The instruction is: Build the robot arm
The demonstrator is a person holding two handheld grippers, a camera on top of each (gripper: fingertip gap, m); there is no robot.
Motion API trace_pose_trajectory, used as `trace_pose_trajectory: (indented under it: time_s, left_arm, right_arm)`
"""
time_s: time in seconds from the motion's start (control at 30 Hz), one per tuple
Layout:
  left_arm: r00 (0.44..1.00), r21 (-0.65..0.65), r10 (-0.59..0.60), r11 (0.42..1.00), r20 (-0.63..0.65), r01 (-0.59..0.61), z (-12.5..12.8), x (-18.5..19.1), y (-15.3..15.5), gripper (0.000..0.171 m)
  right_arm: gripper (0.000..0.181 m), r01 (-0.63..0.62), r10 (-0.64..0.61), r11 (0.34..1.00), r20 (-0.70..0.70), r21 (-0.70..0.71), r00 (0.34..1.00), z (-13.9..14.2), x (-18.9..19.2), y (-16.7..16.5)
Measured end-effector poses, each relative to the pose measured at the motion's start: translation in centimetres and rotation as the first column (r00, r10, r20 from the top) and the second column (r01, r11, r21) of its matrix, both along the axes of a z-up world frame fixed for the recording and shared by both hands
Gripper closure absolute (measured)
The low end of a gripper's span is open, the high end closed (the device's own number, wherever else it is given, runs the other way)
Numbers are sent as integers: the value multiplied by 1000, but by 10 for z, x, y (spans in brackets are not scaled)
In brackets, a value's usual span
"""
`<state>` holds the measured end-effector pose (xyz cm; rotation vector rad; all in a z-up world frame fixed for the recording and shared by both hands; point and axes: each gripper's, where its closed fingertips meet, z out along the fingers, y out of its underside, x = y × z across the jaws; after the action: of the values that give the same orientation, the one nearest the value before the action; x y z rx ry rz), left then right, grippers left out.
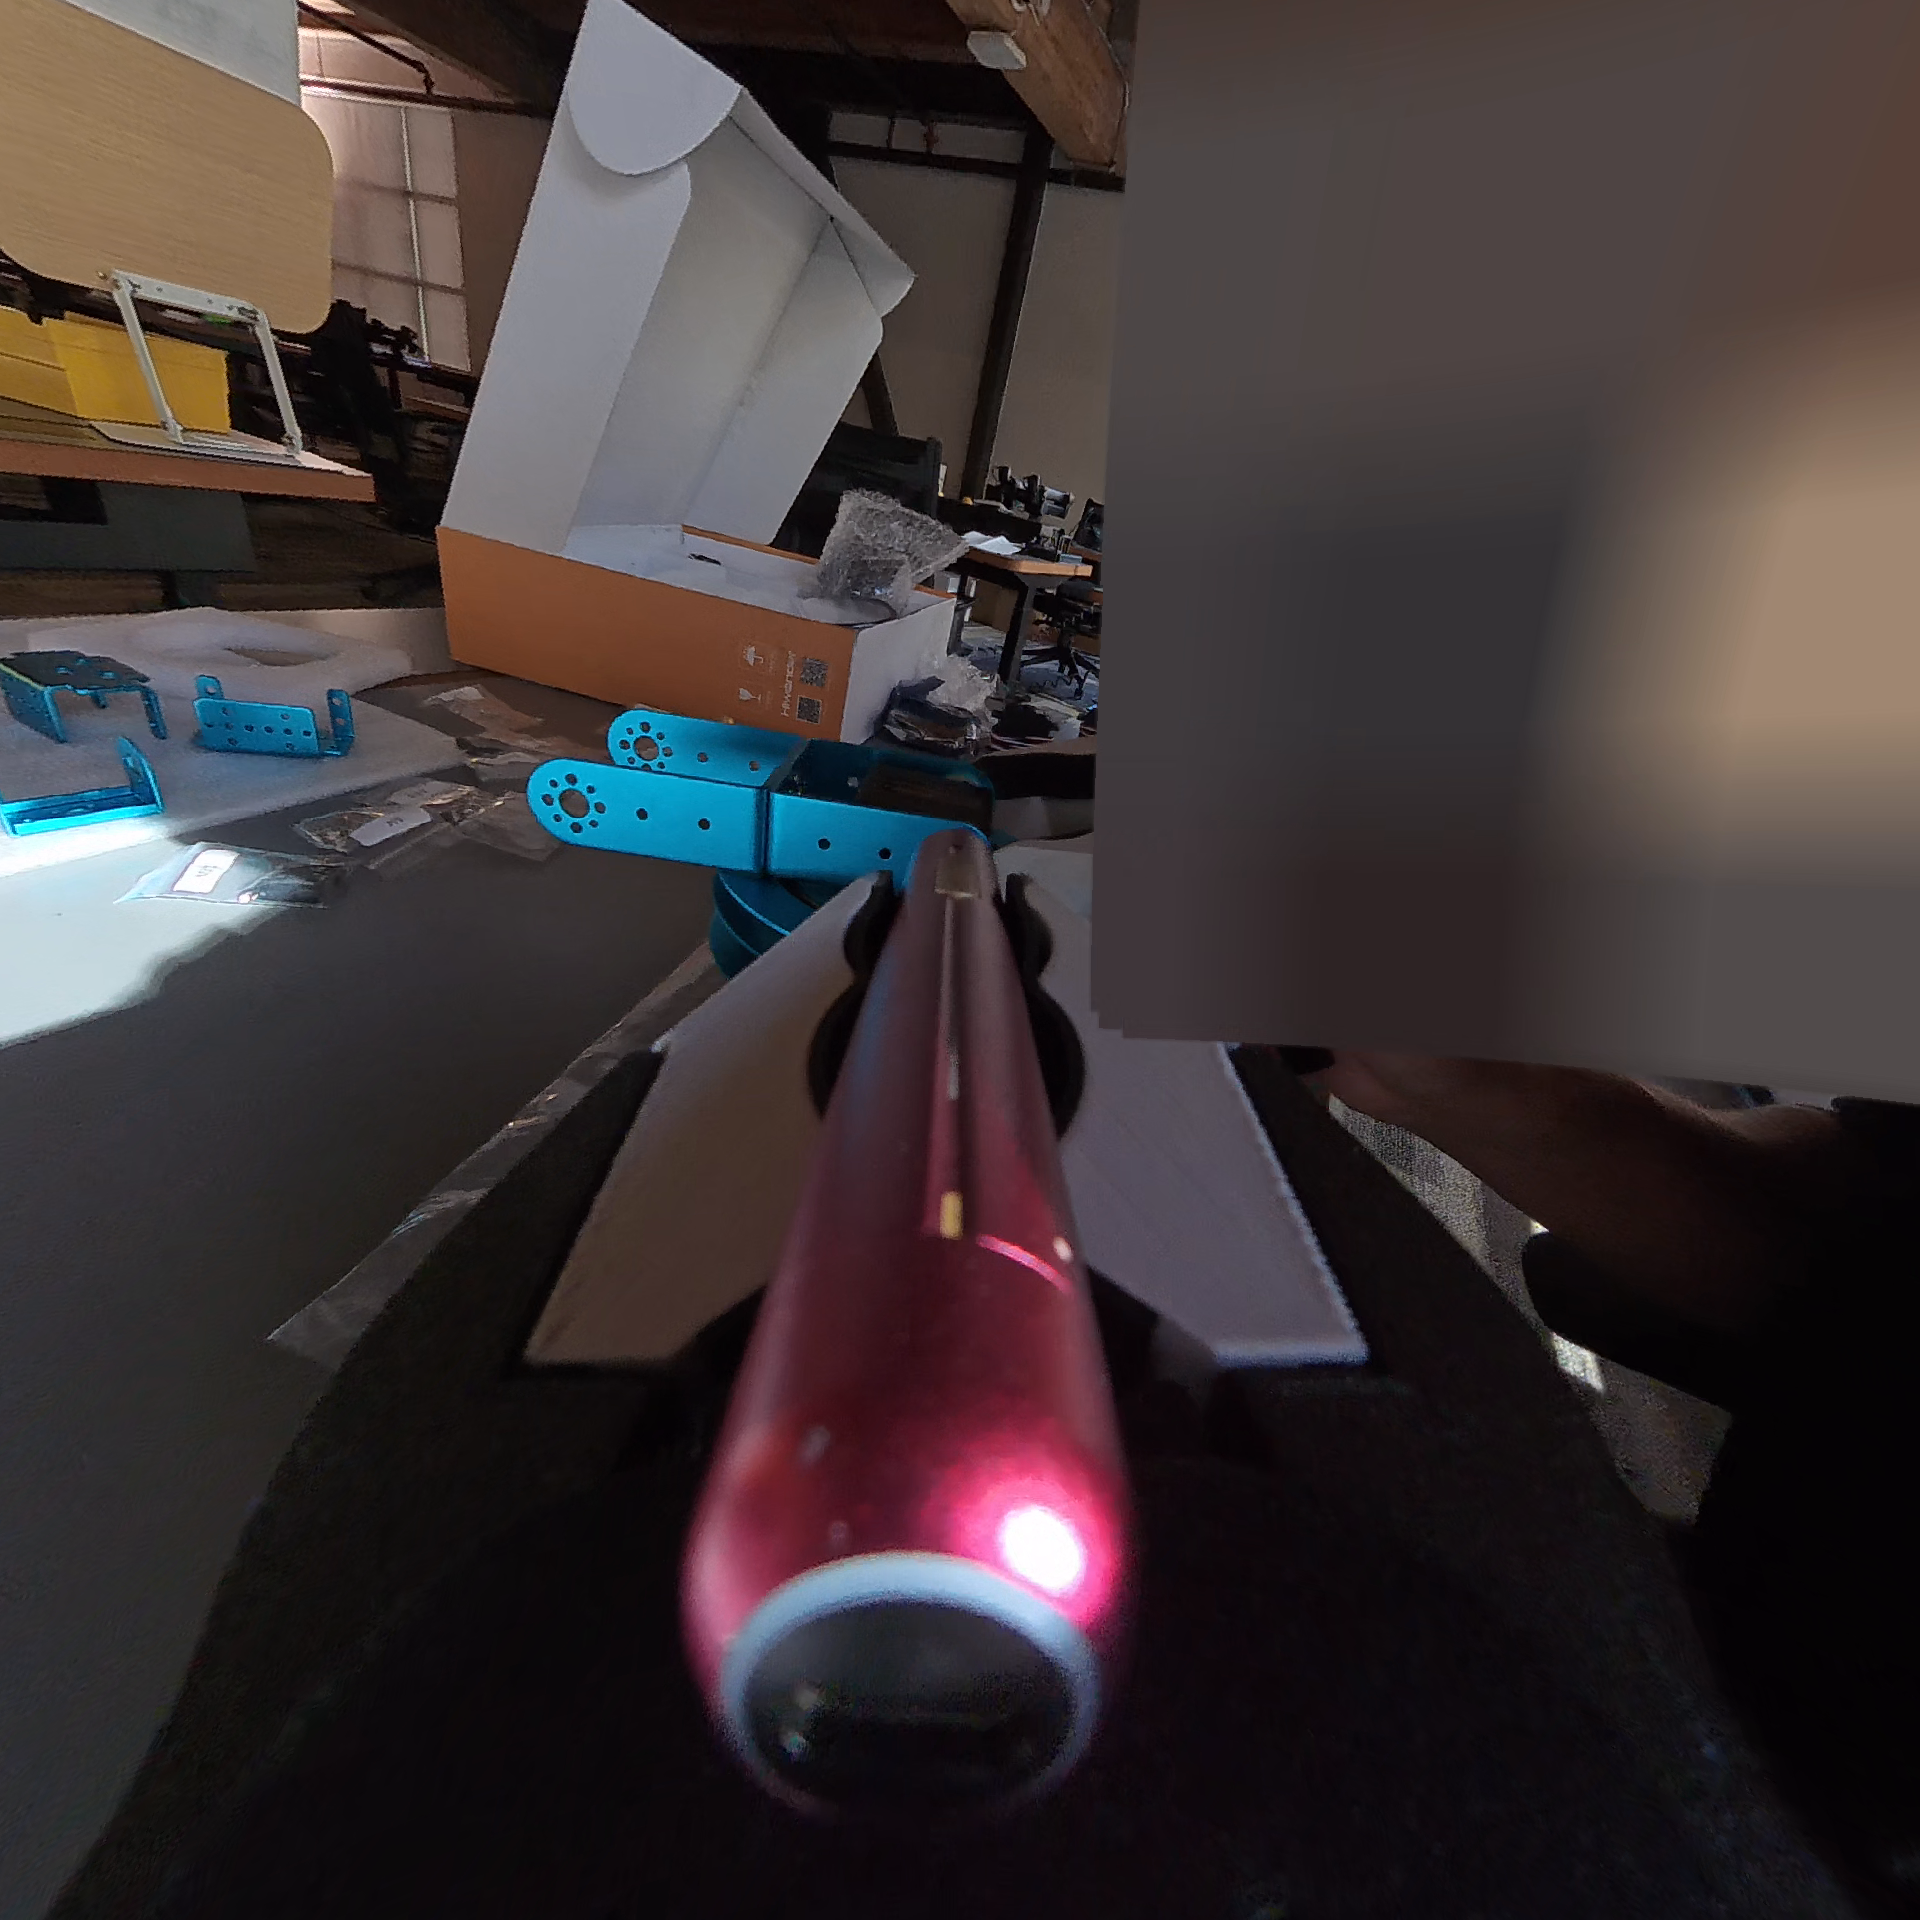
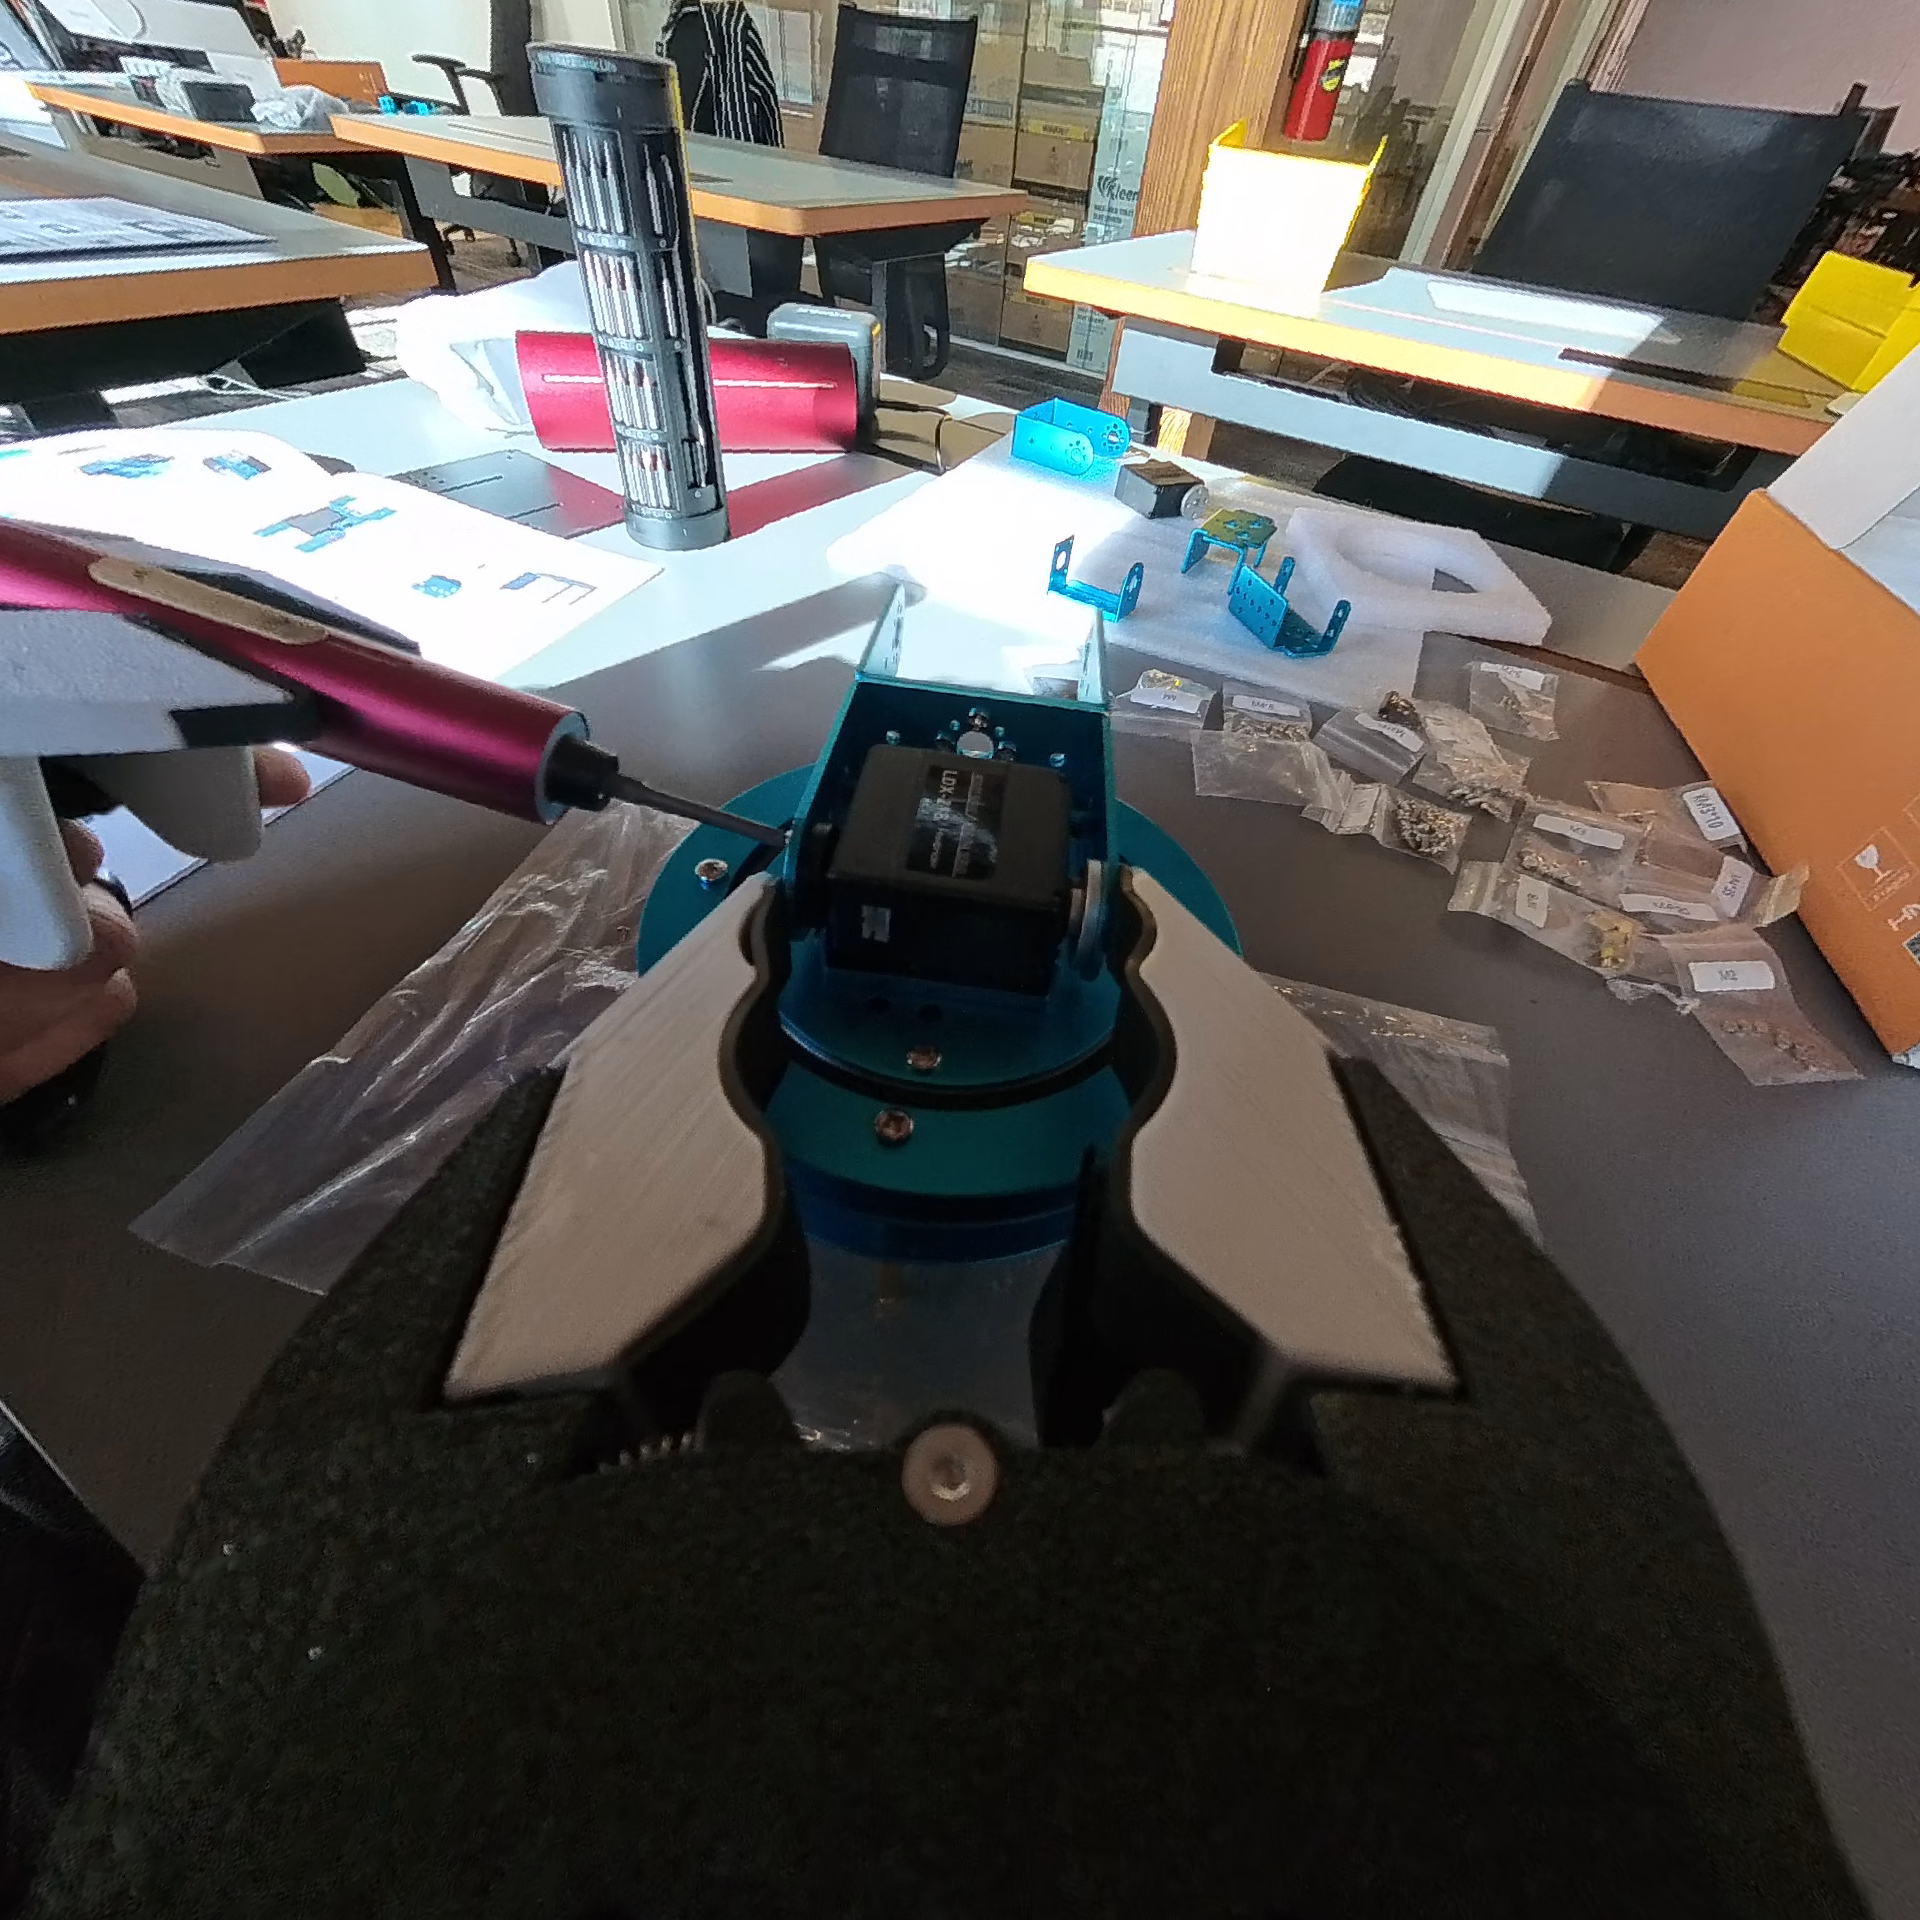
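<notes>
My left gripper (image 1: 945,914) is shut on a magenta electric screwdriver (image 1: 935,1247) that lies along its fingers. In the right wrist view the screwdriver (image 2: 416,686) comes in from the left, and its thin black bit (image 2: 717,816) touches the left wall of a blue metal bracket (image 2: 977,707). The bracket holds a black servo (image 2: 945,831) and stands on a round blue base (image 2: 935,1049). My right gripper (image 2: 951,894) is shut on the bracket's two sides, low down. The bracket's arms (image 1: 665,821) also show in the left wrist view.
A black cylinder bit holder (image 2: 644,312) and a red case (image 2: 727,395) stand behind. An instruction sheet (image 2: 312,520) lies at left. Loose blue brackets on white foam (image 2: 1278,613), several screw bags (image 2: 1455,800) and an orange box (image 2: 1787,727) are at right. Clear plastic (image 2: 416,1039) lies under the base.
</notes>
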<state>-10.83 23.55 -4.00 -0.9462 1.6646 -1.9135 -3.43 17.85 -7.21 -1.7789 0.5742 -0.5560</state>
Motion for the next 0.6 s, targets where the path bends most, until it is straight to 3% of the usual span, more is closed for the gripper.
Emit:
trace_pose_trajectory:
  time_s: [0.07,0.3,0.6]
  left_arm:
    - [1000,0,16,1000,-7,-16,-1,0,-1,151]
    - [987,-196,44,978,-156,-74,-4,1,2,151]
    - [962,-439,43,884,-270,-163,-7,6,7,151]
  right_arm:
    - [121,3,-3,1000,-1,3,1000,0,0,0]
    - [120,2,-2,1000,-3,15,1000,0,1,0]
    - [121,5,-5,999,-7,39,1000,0,2,0]
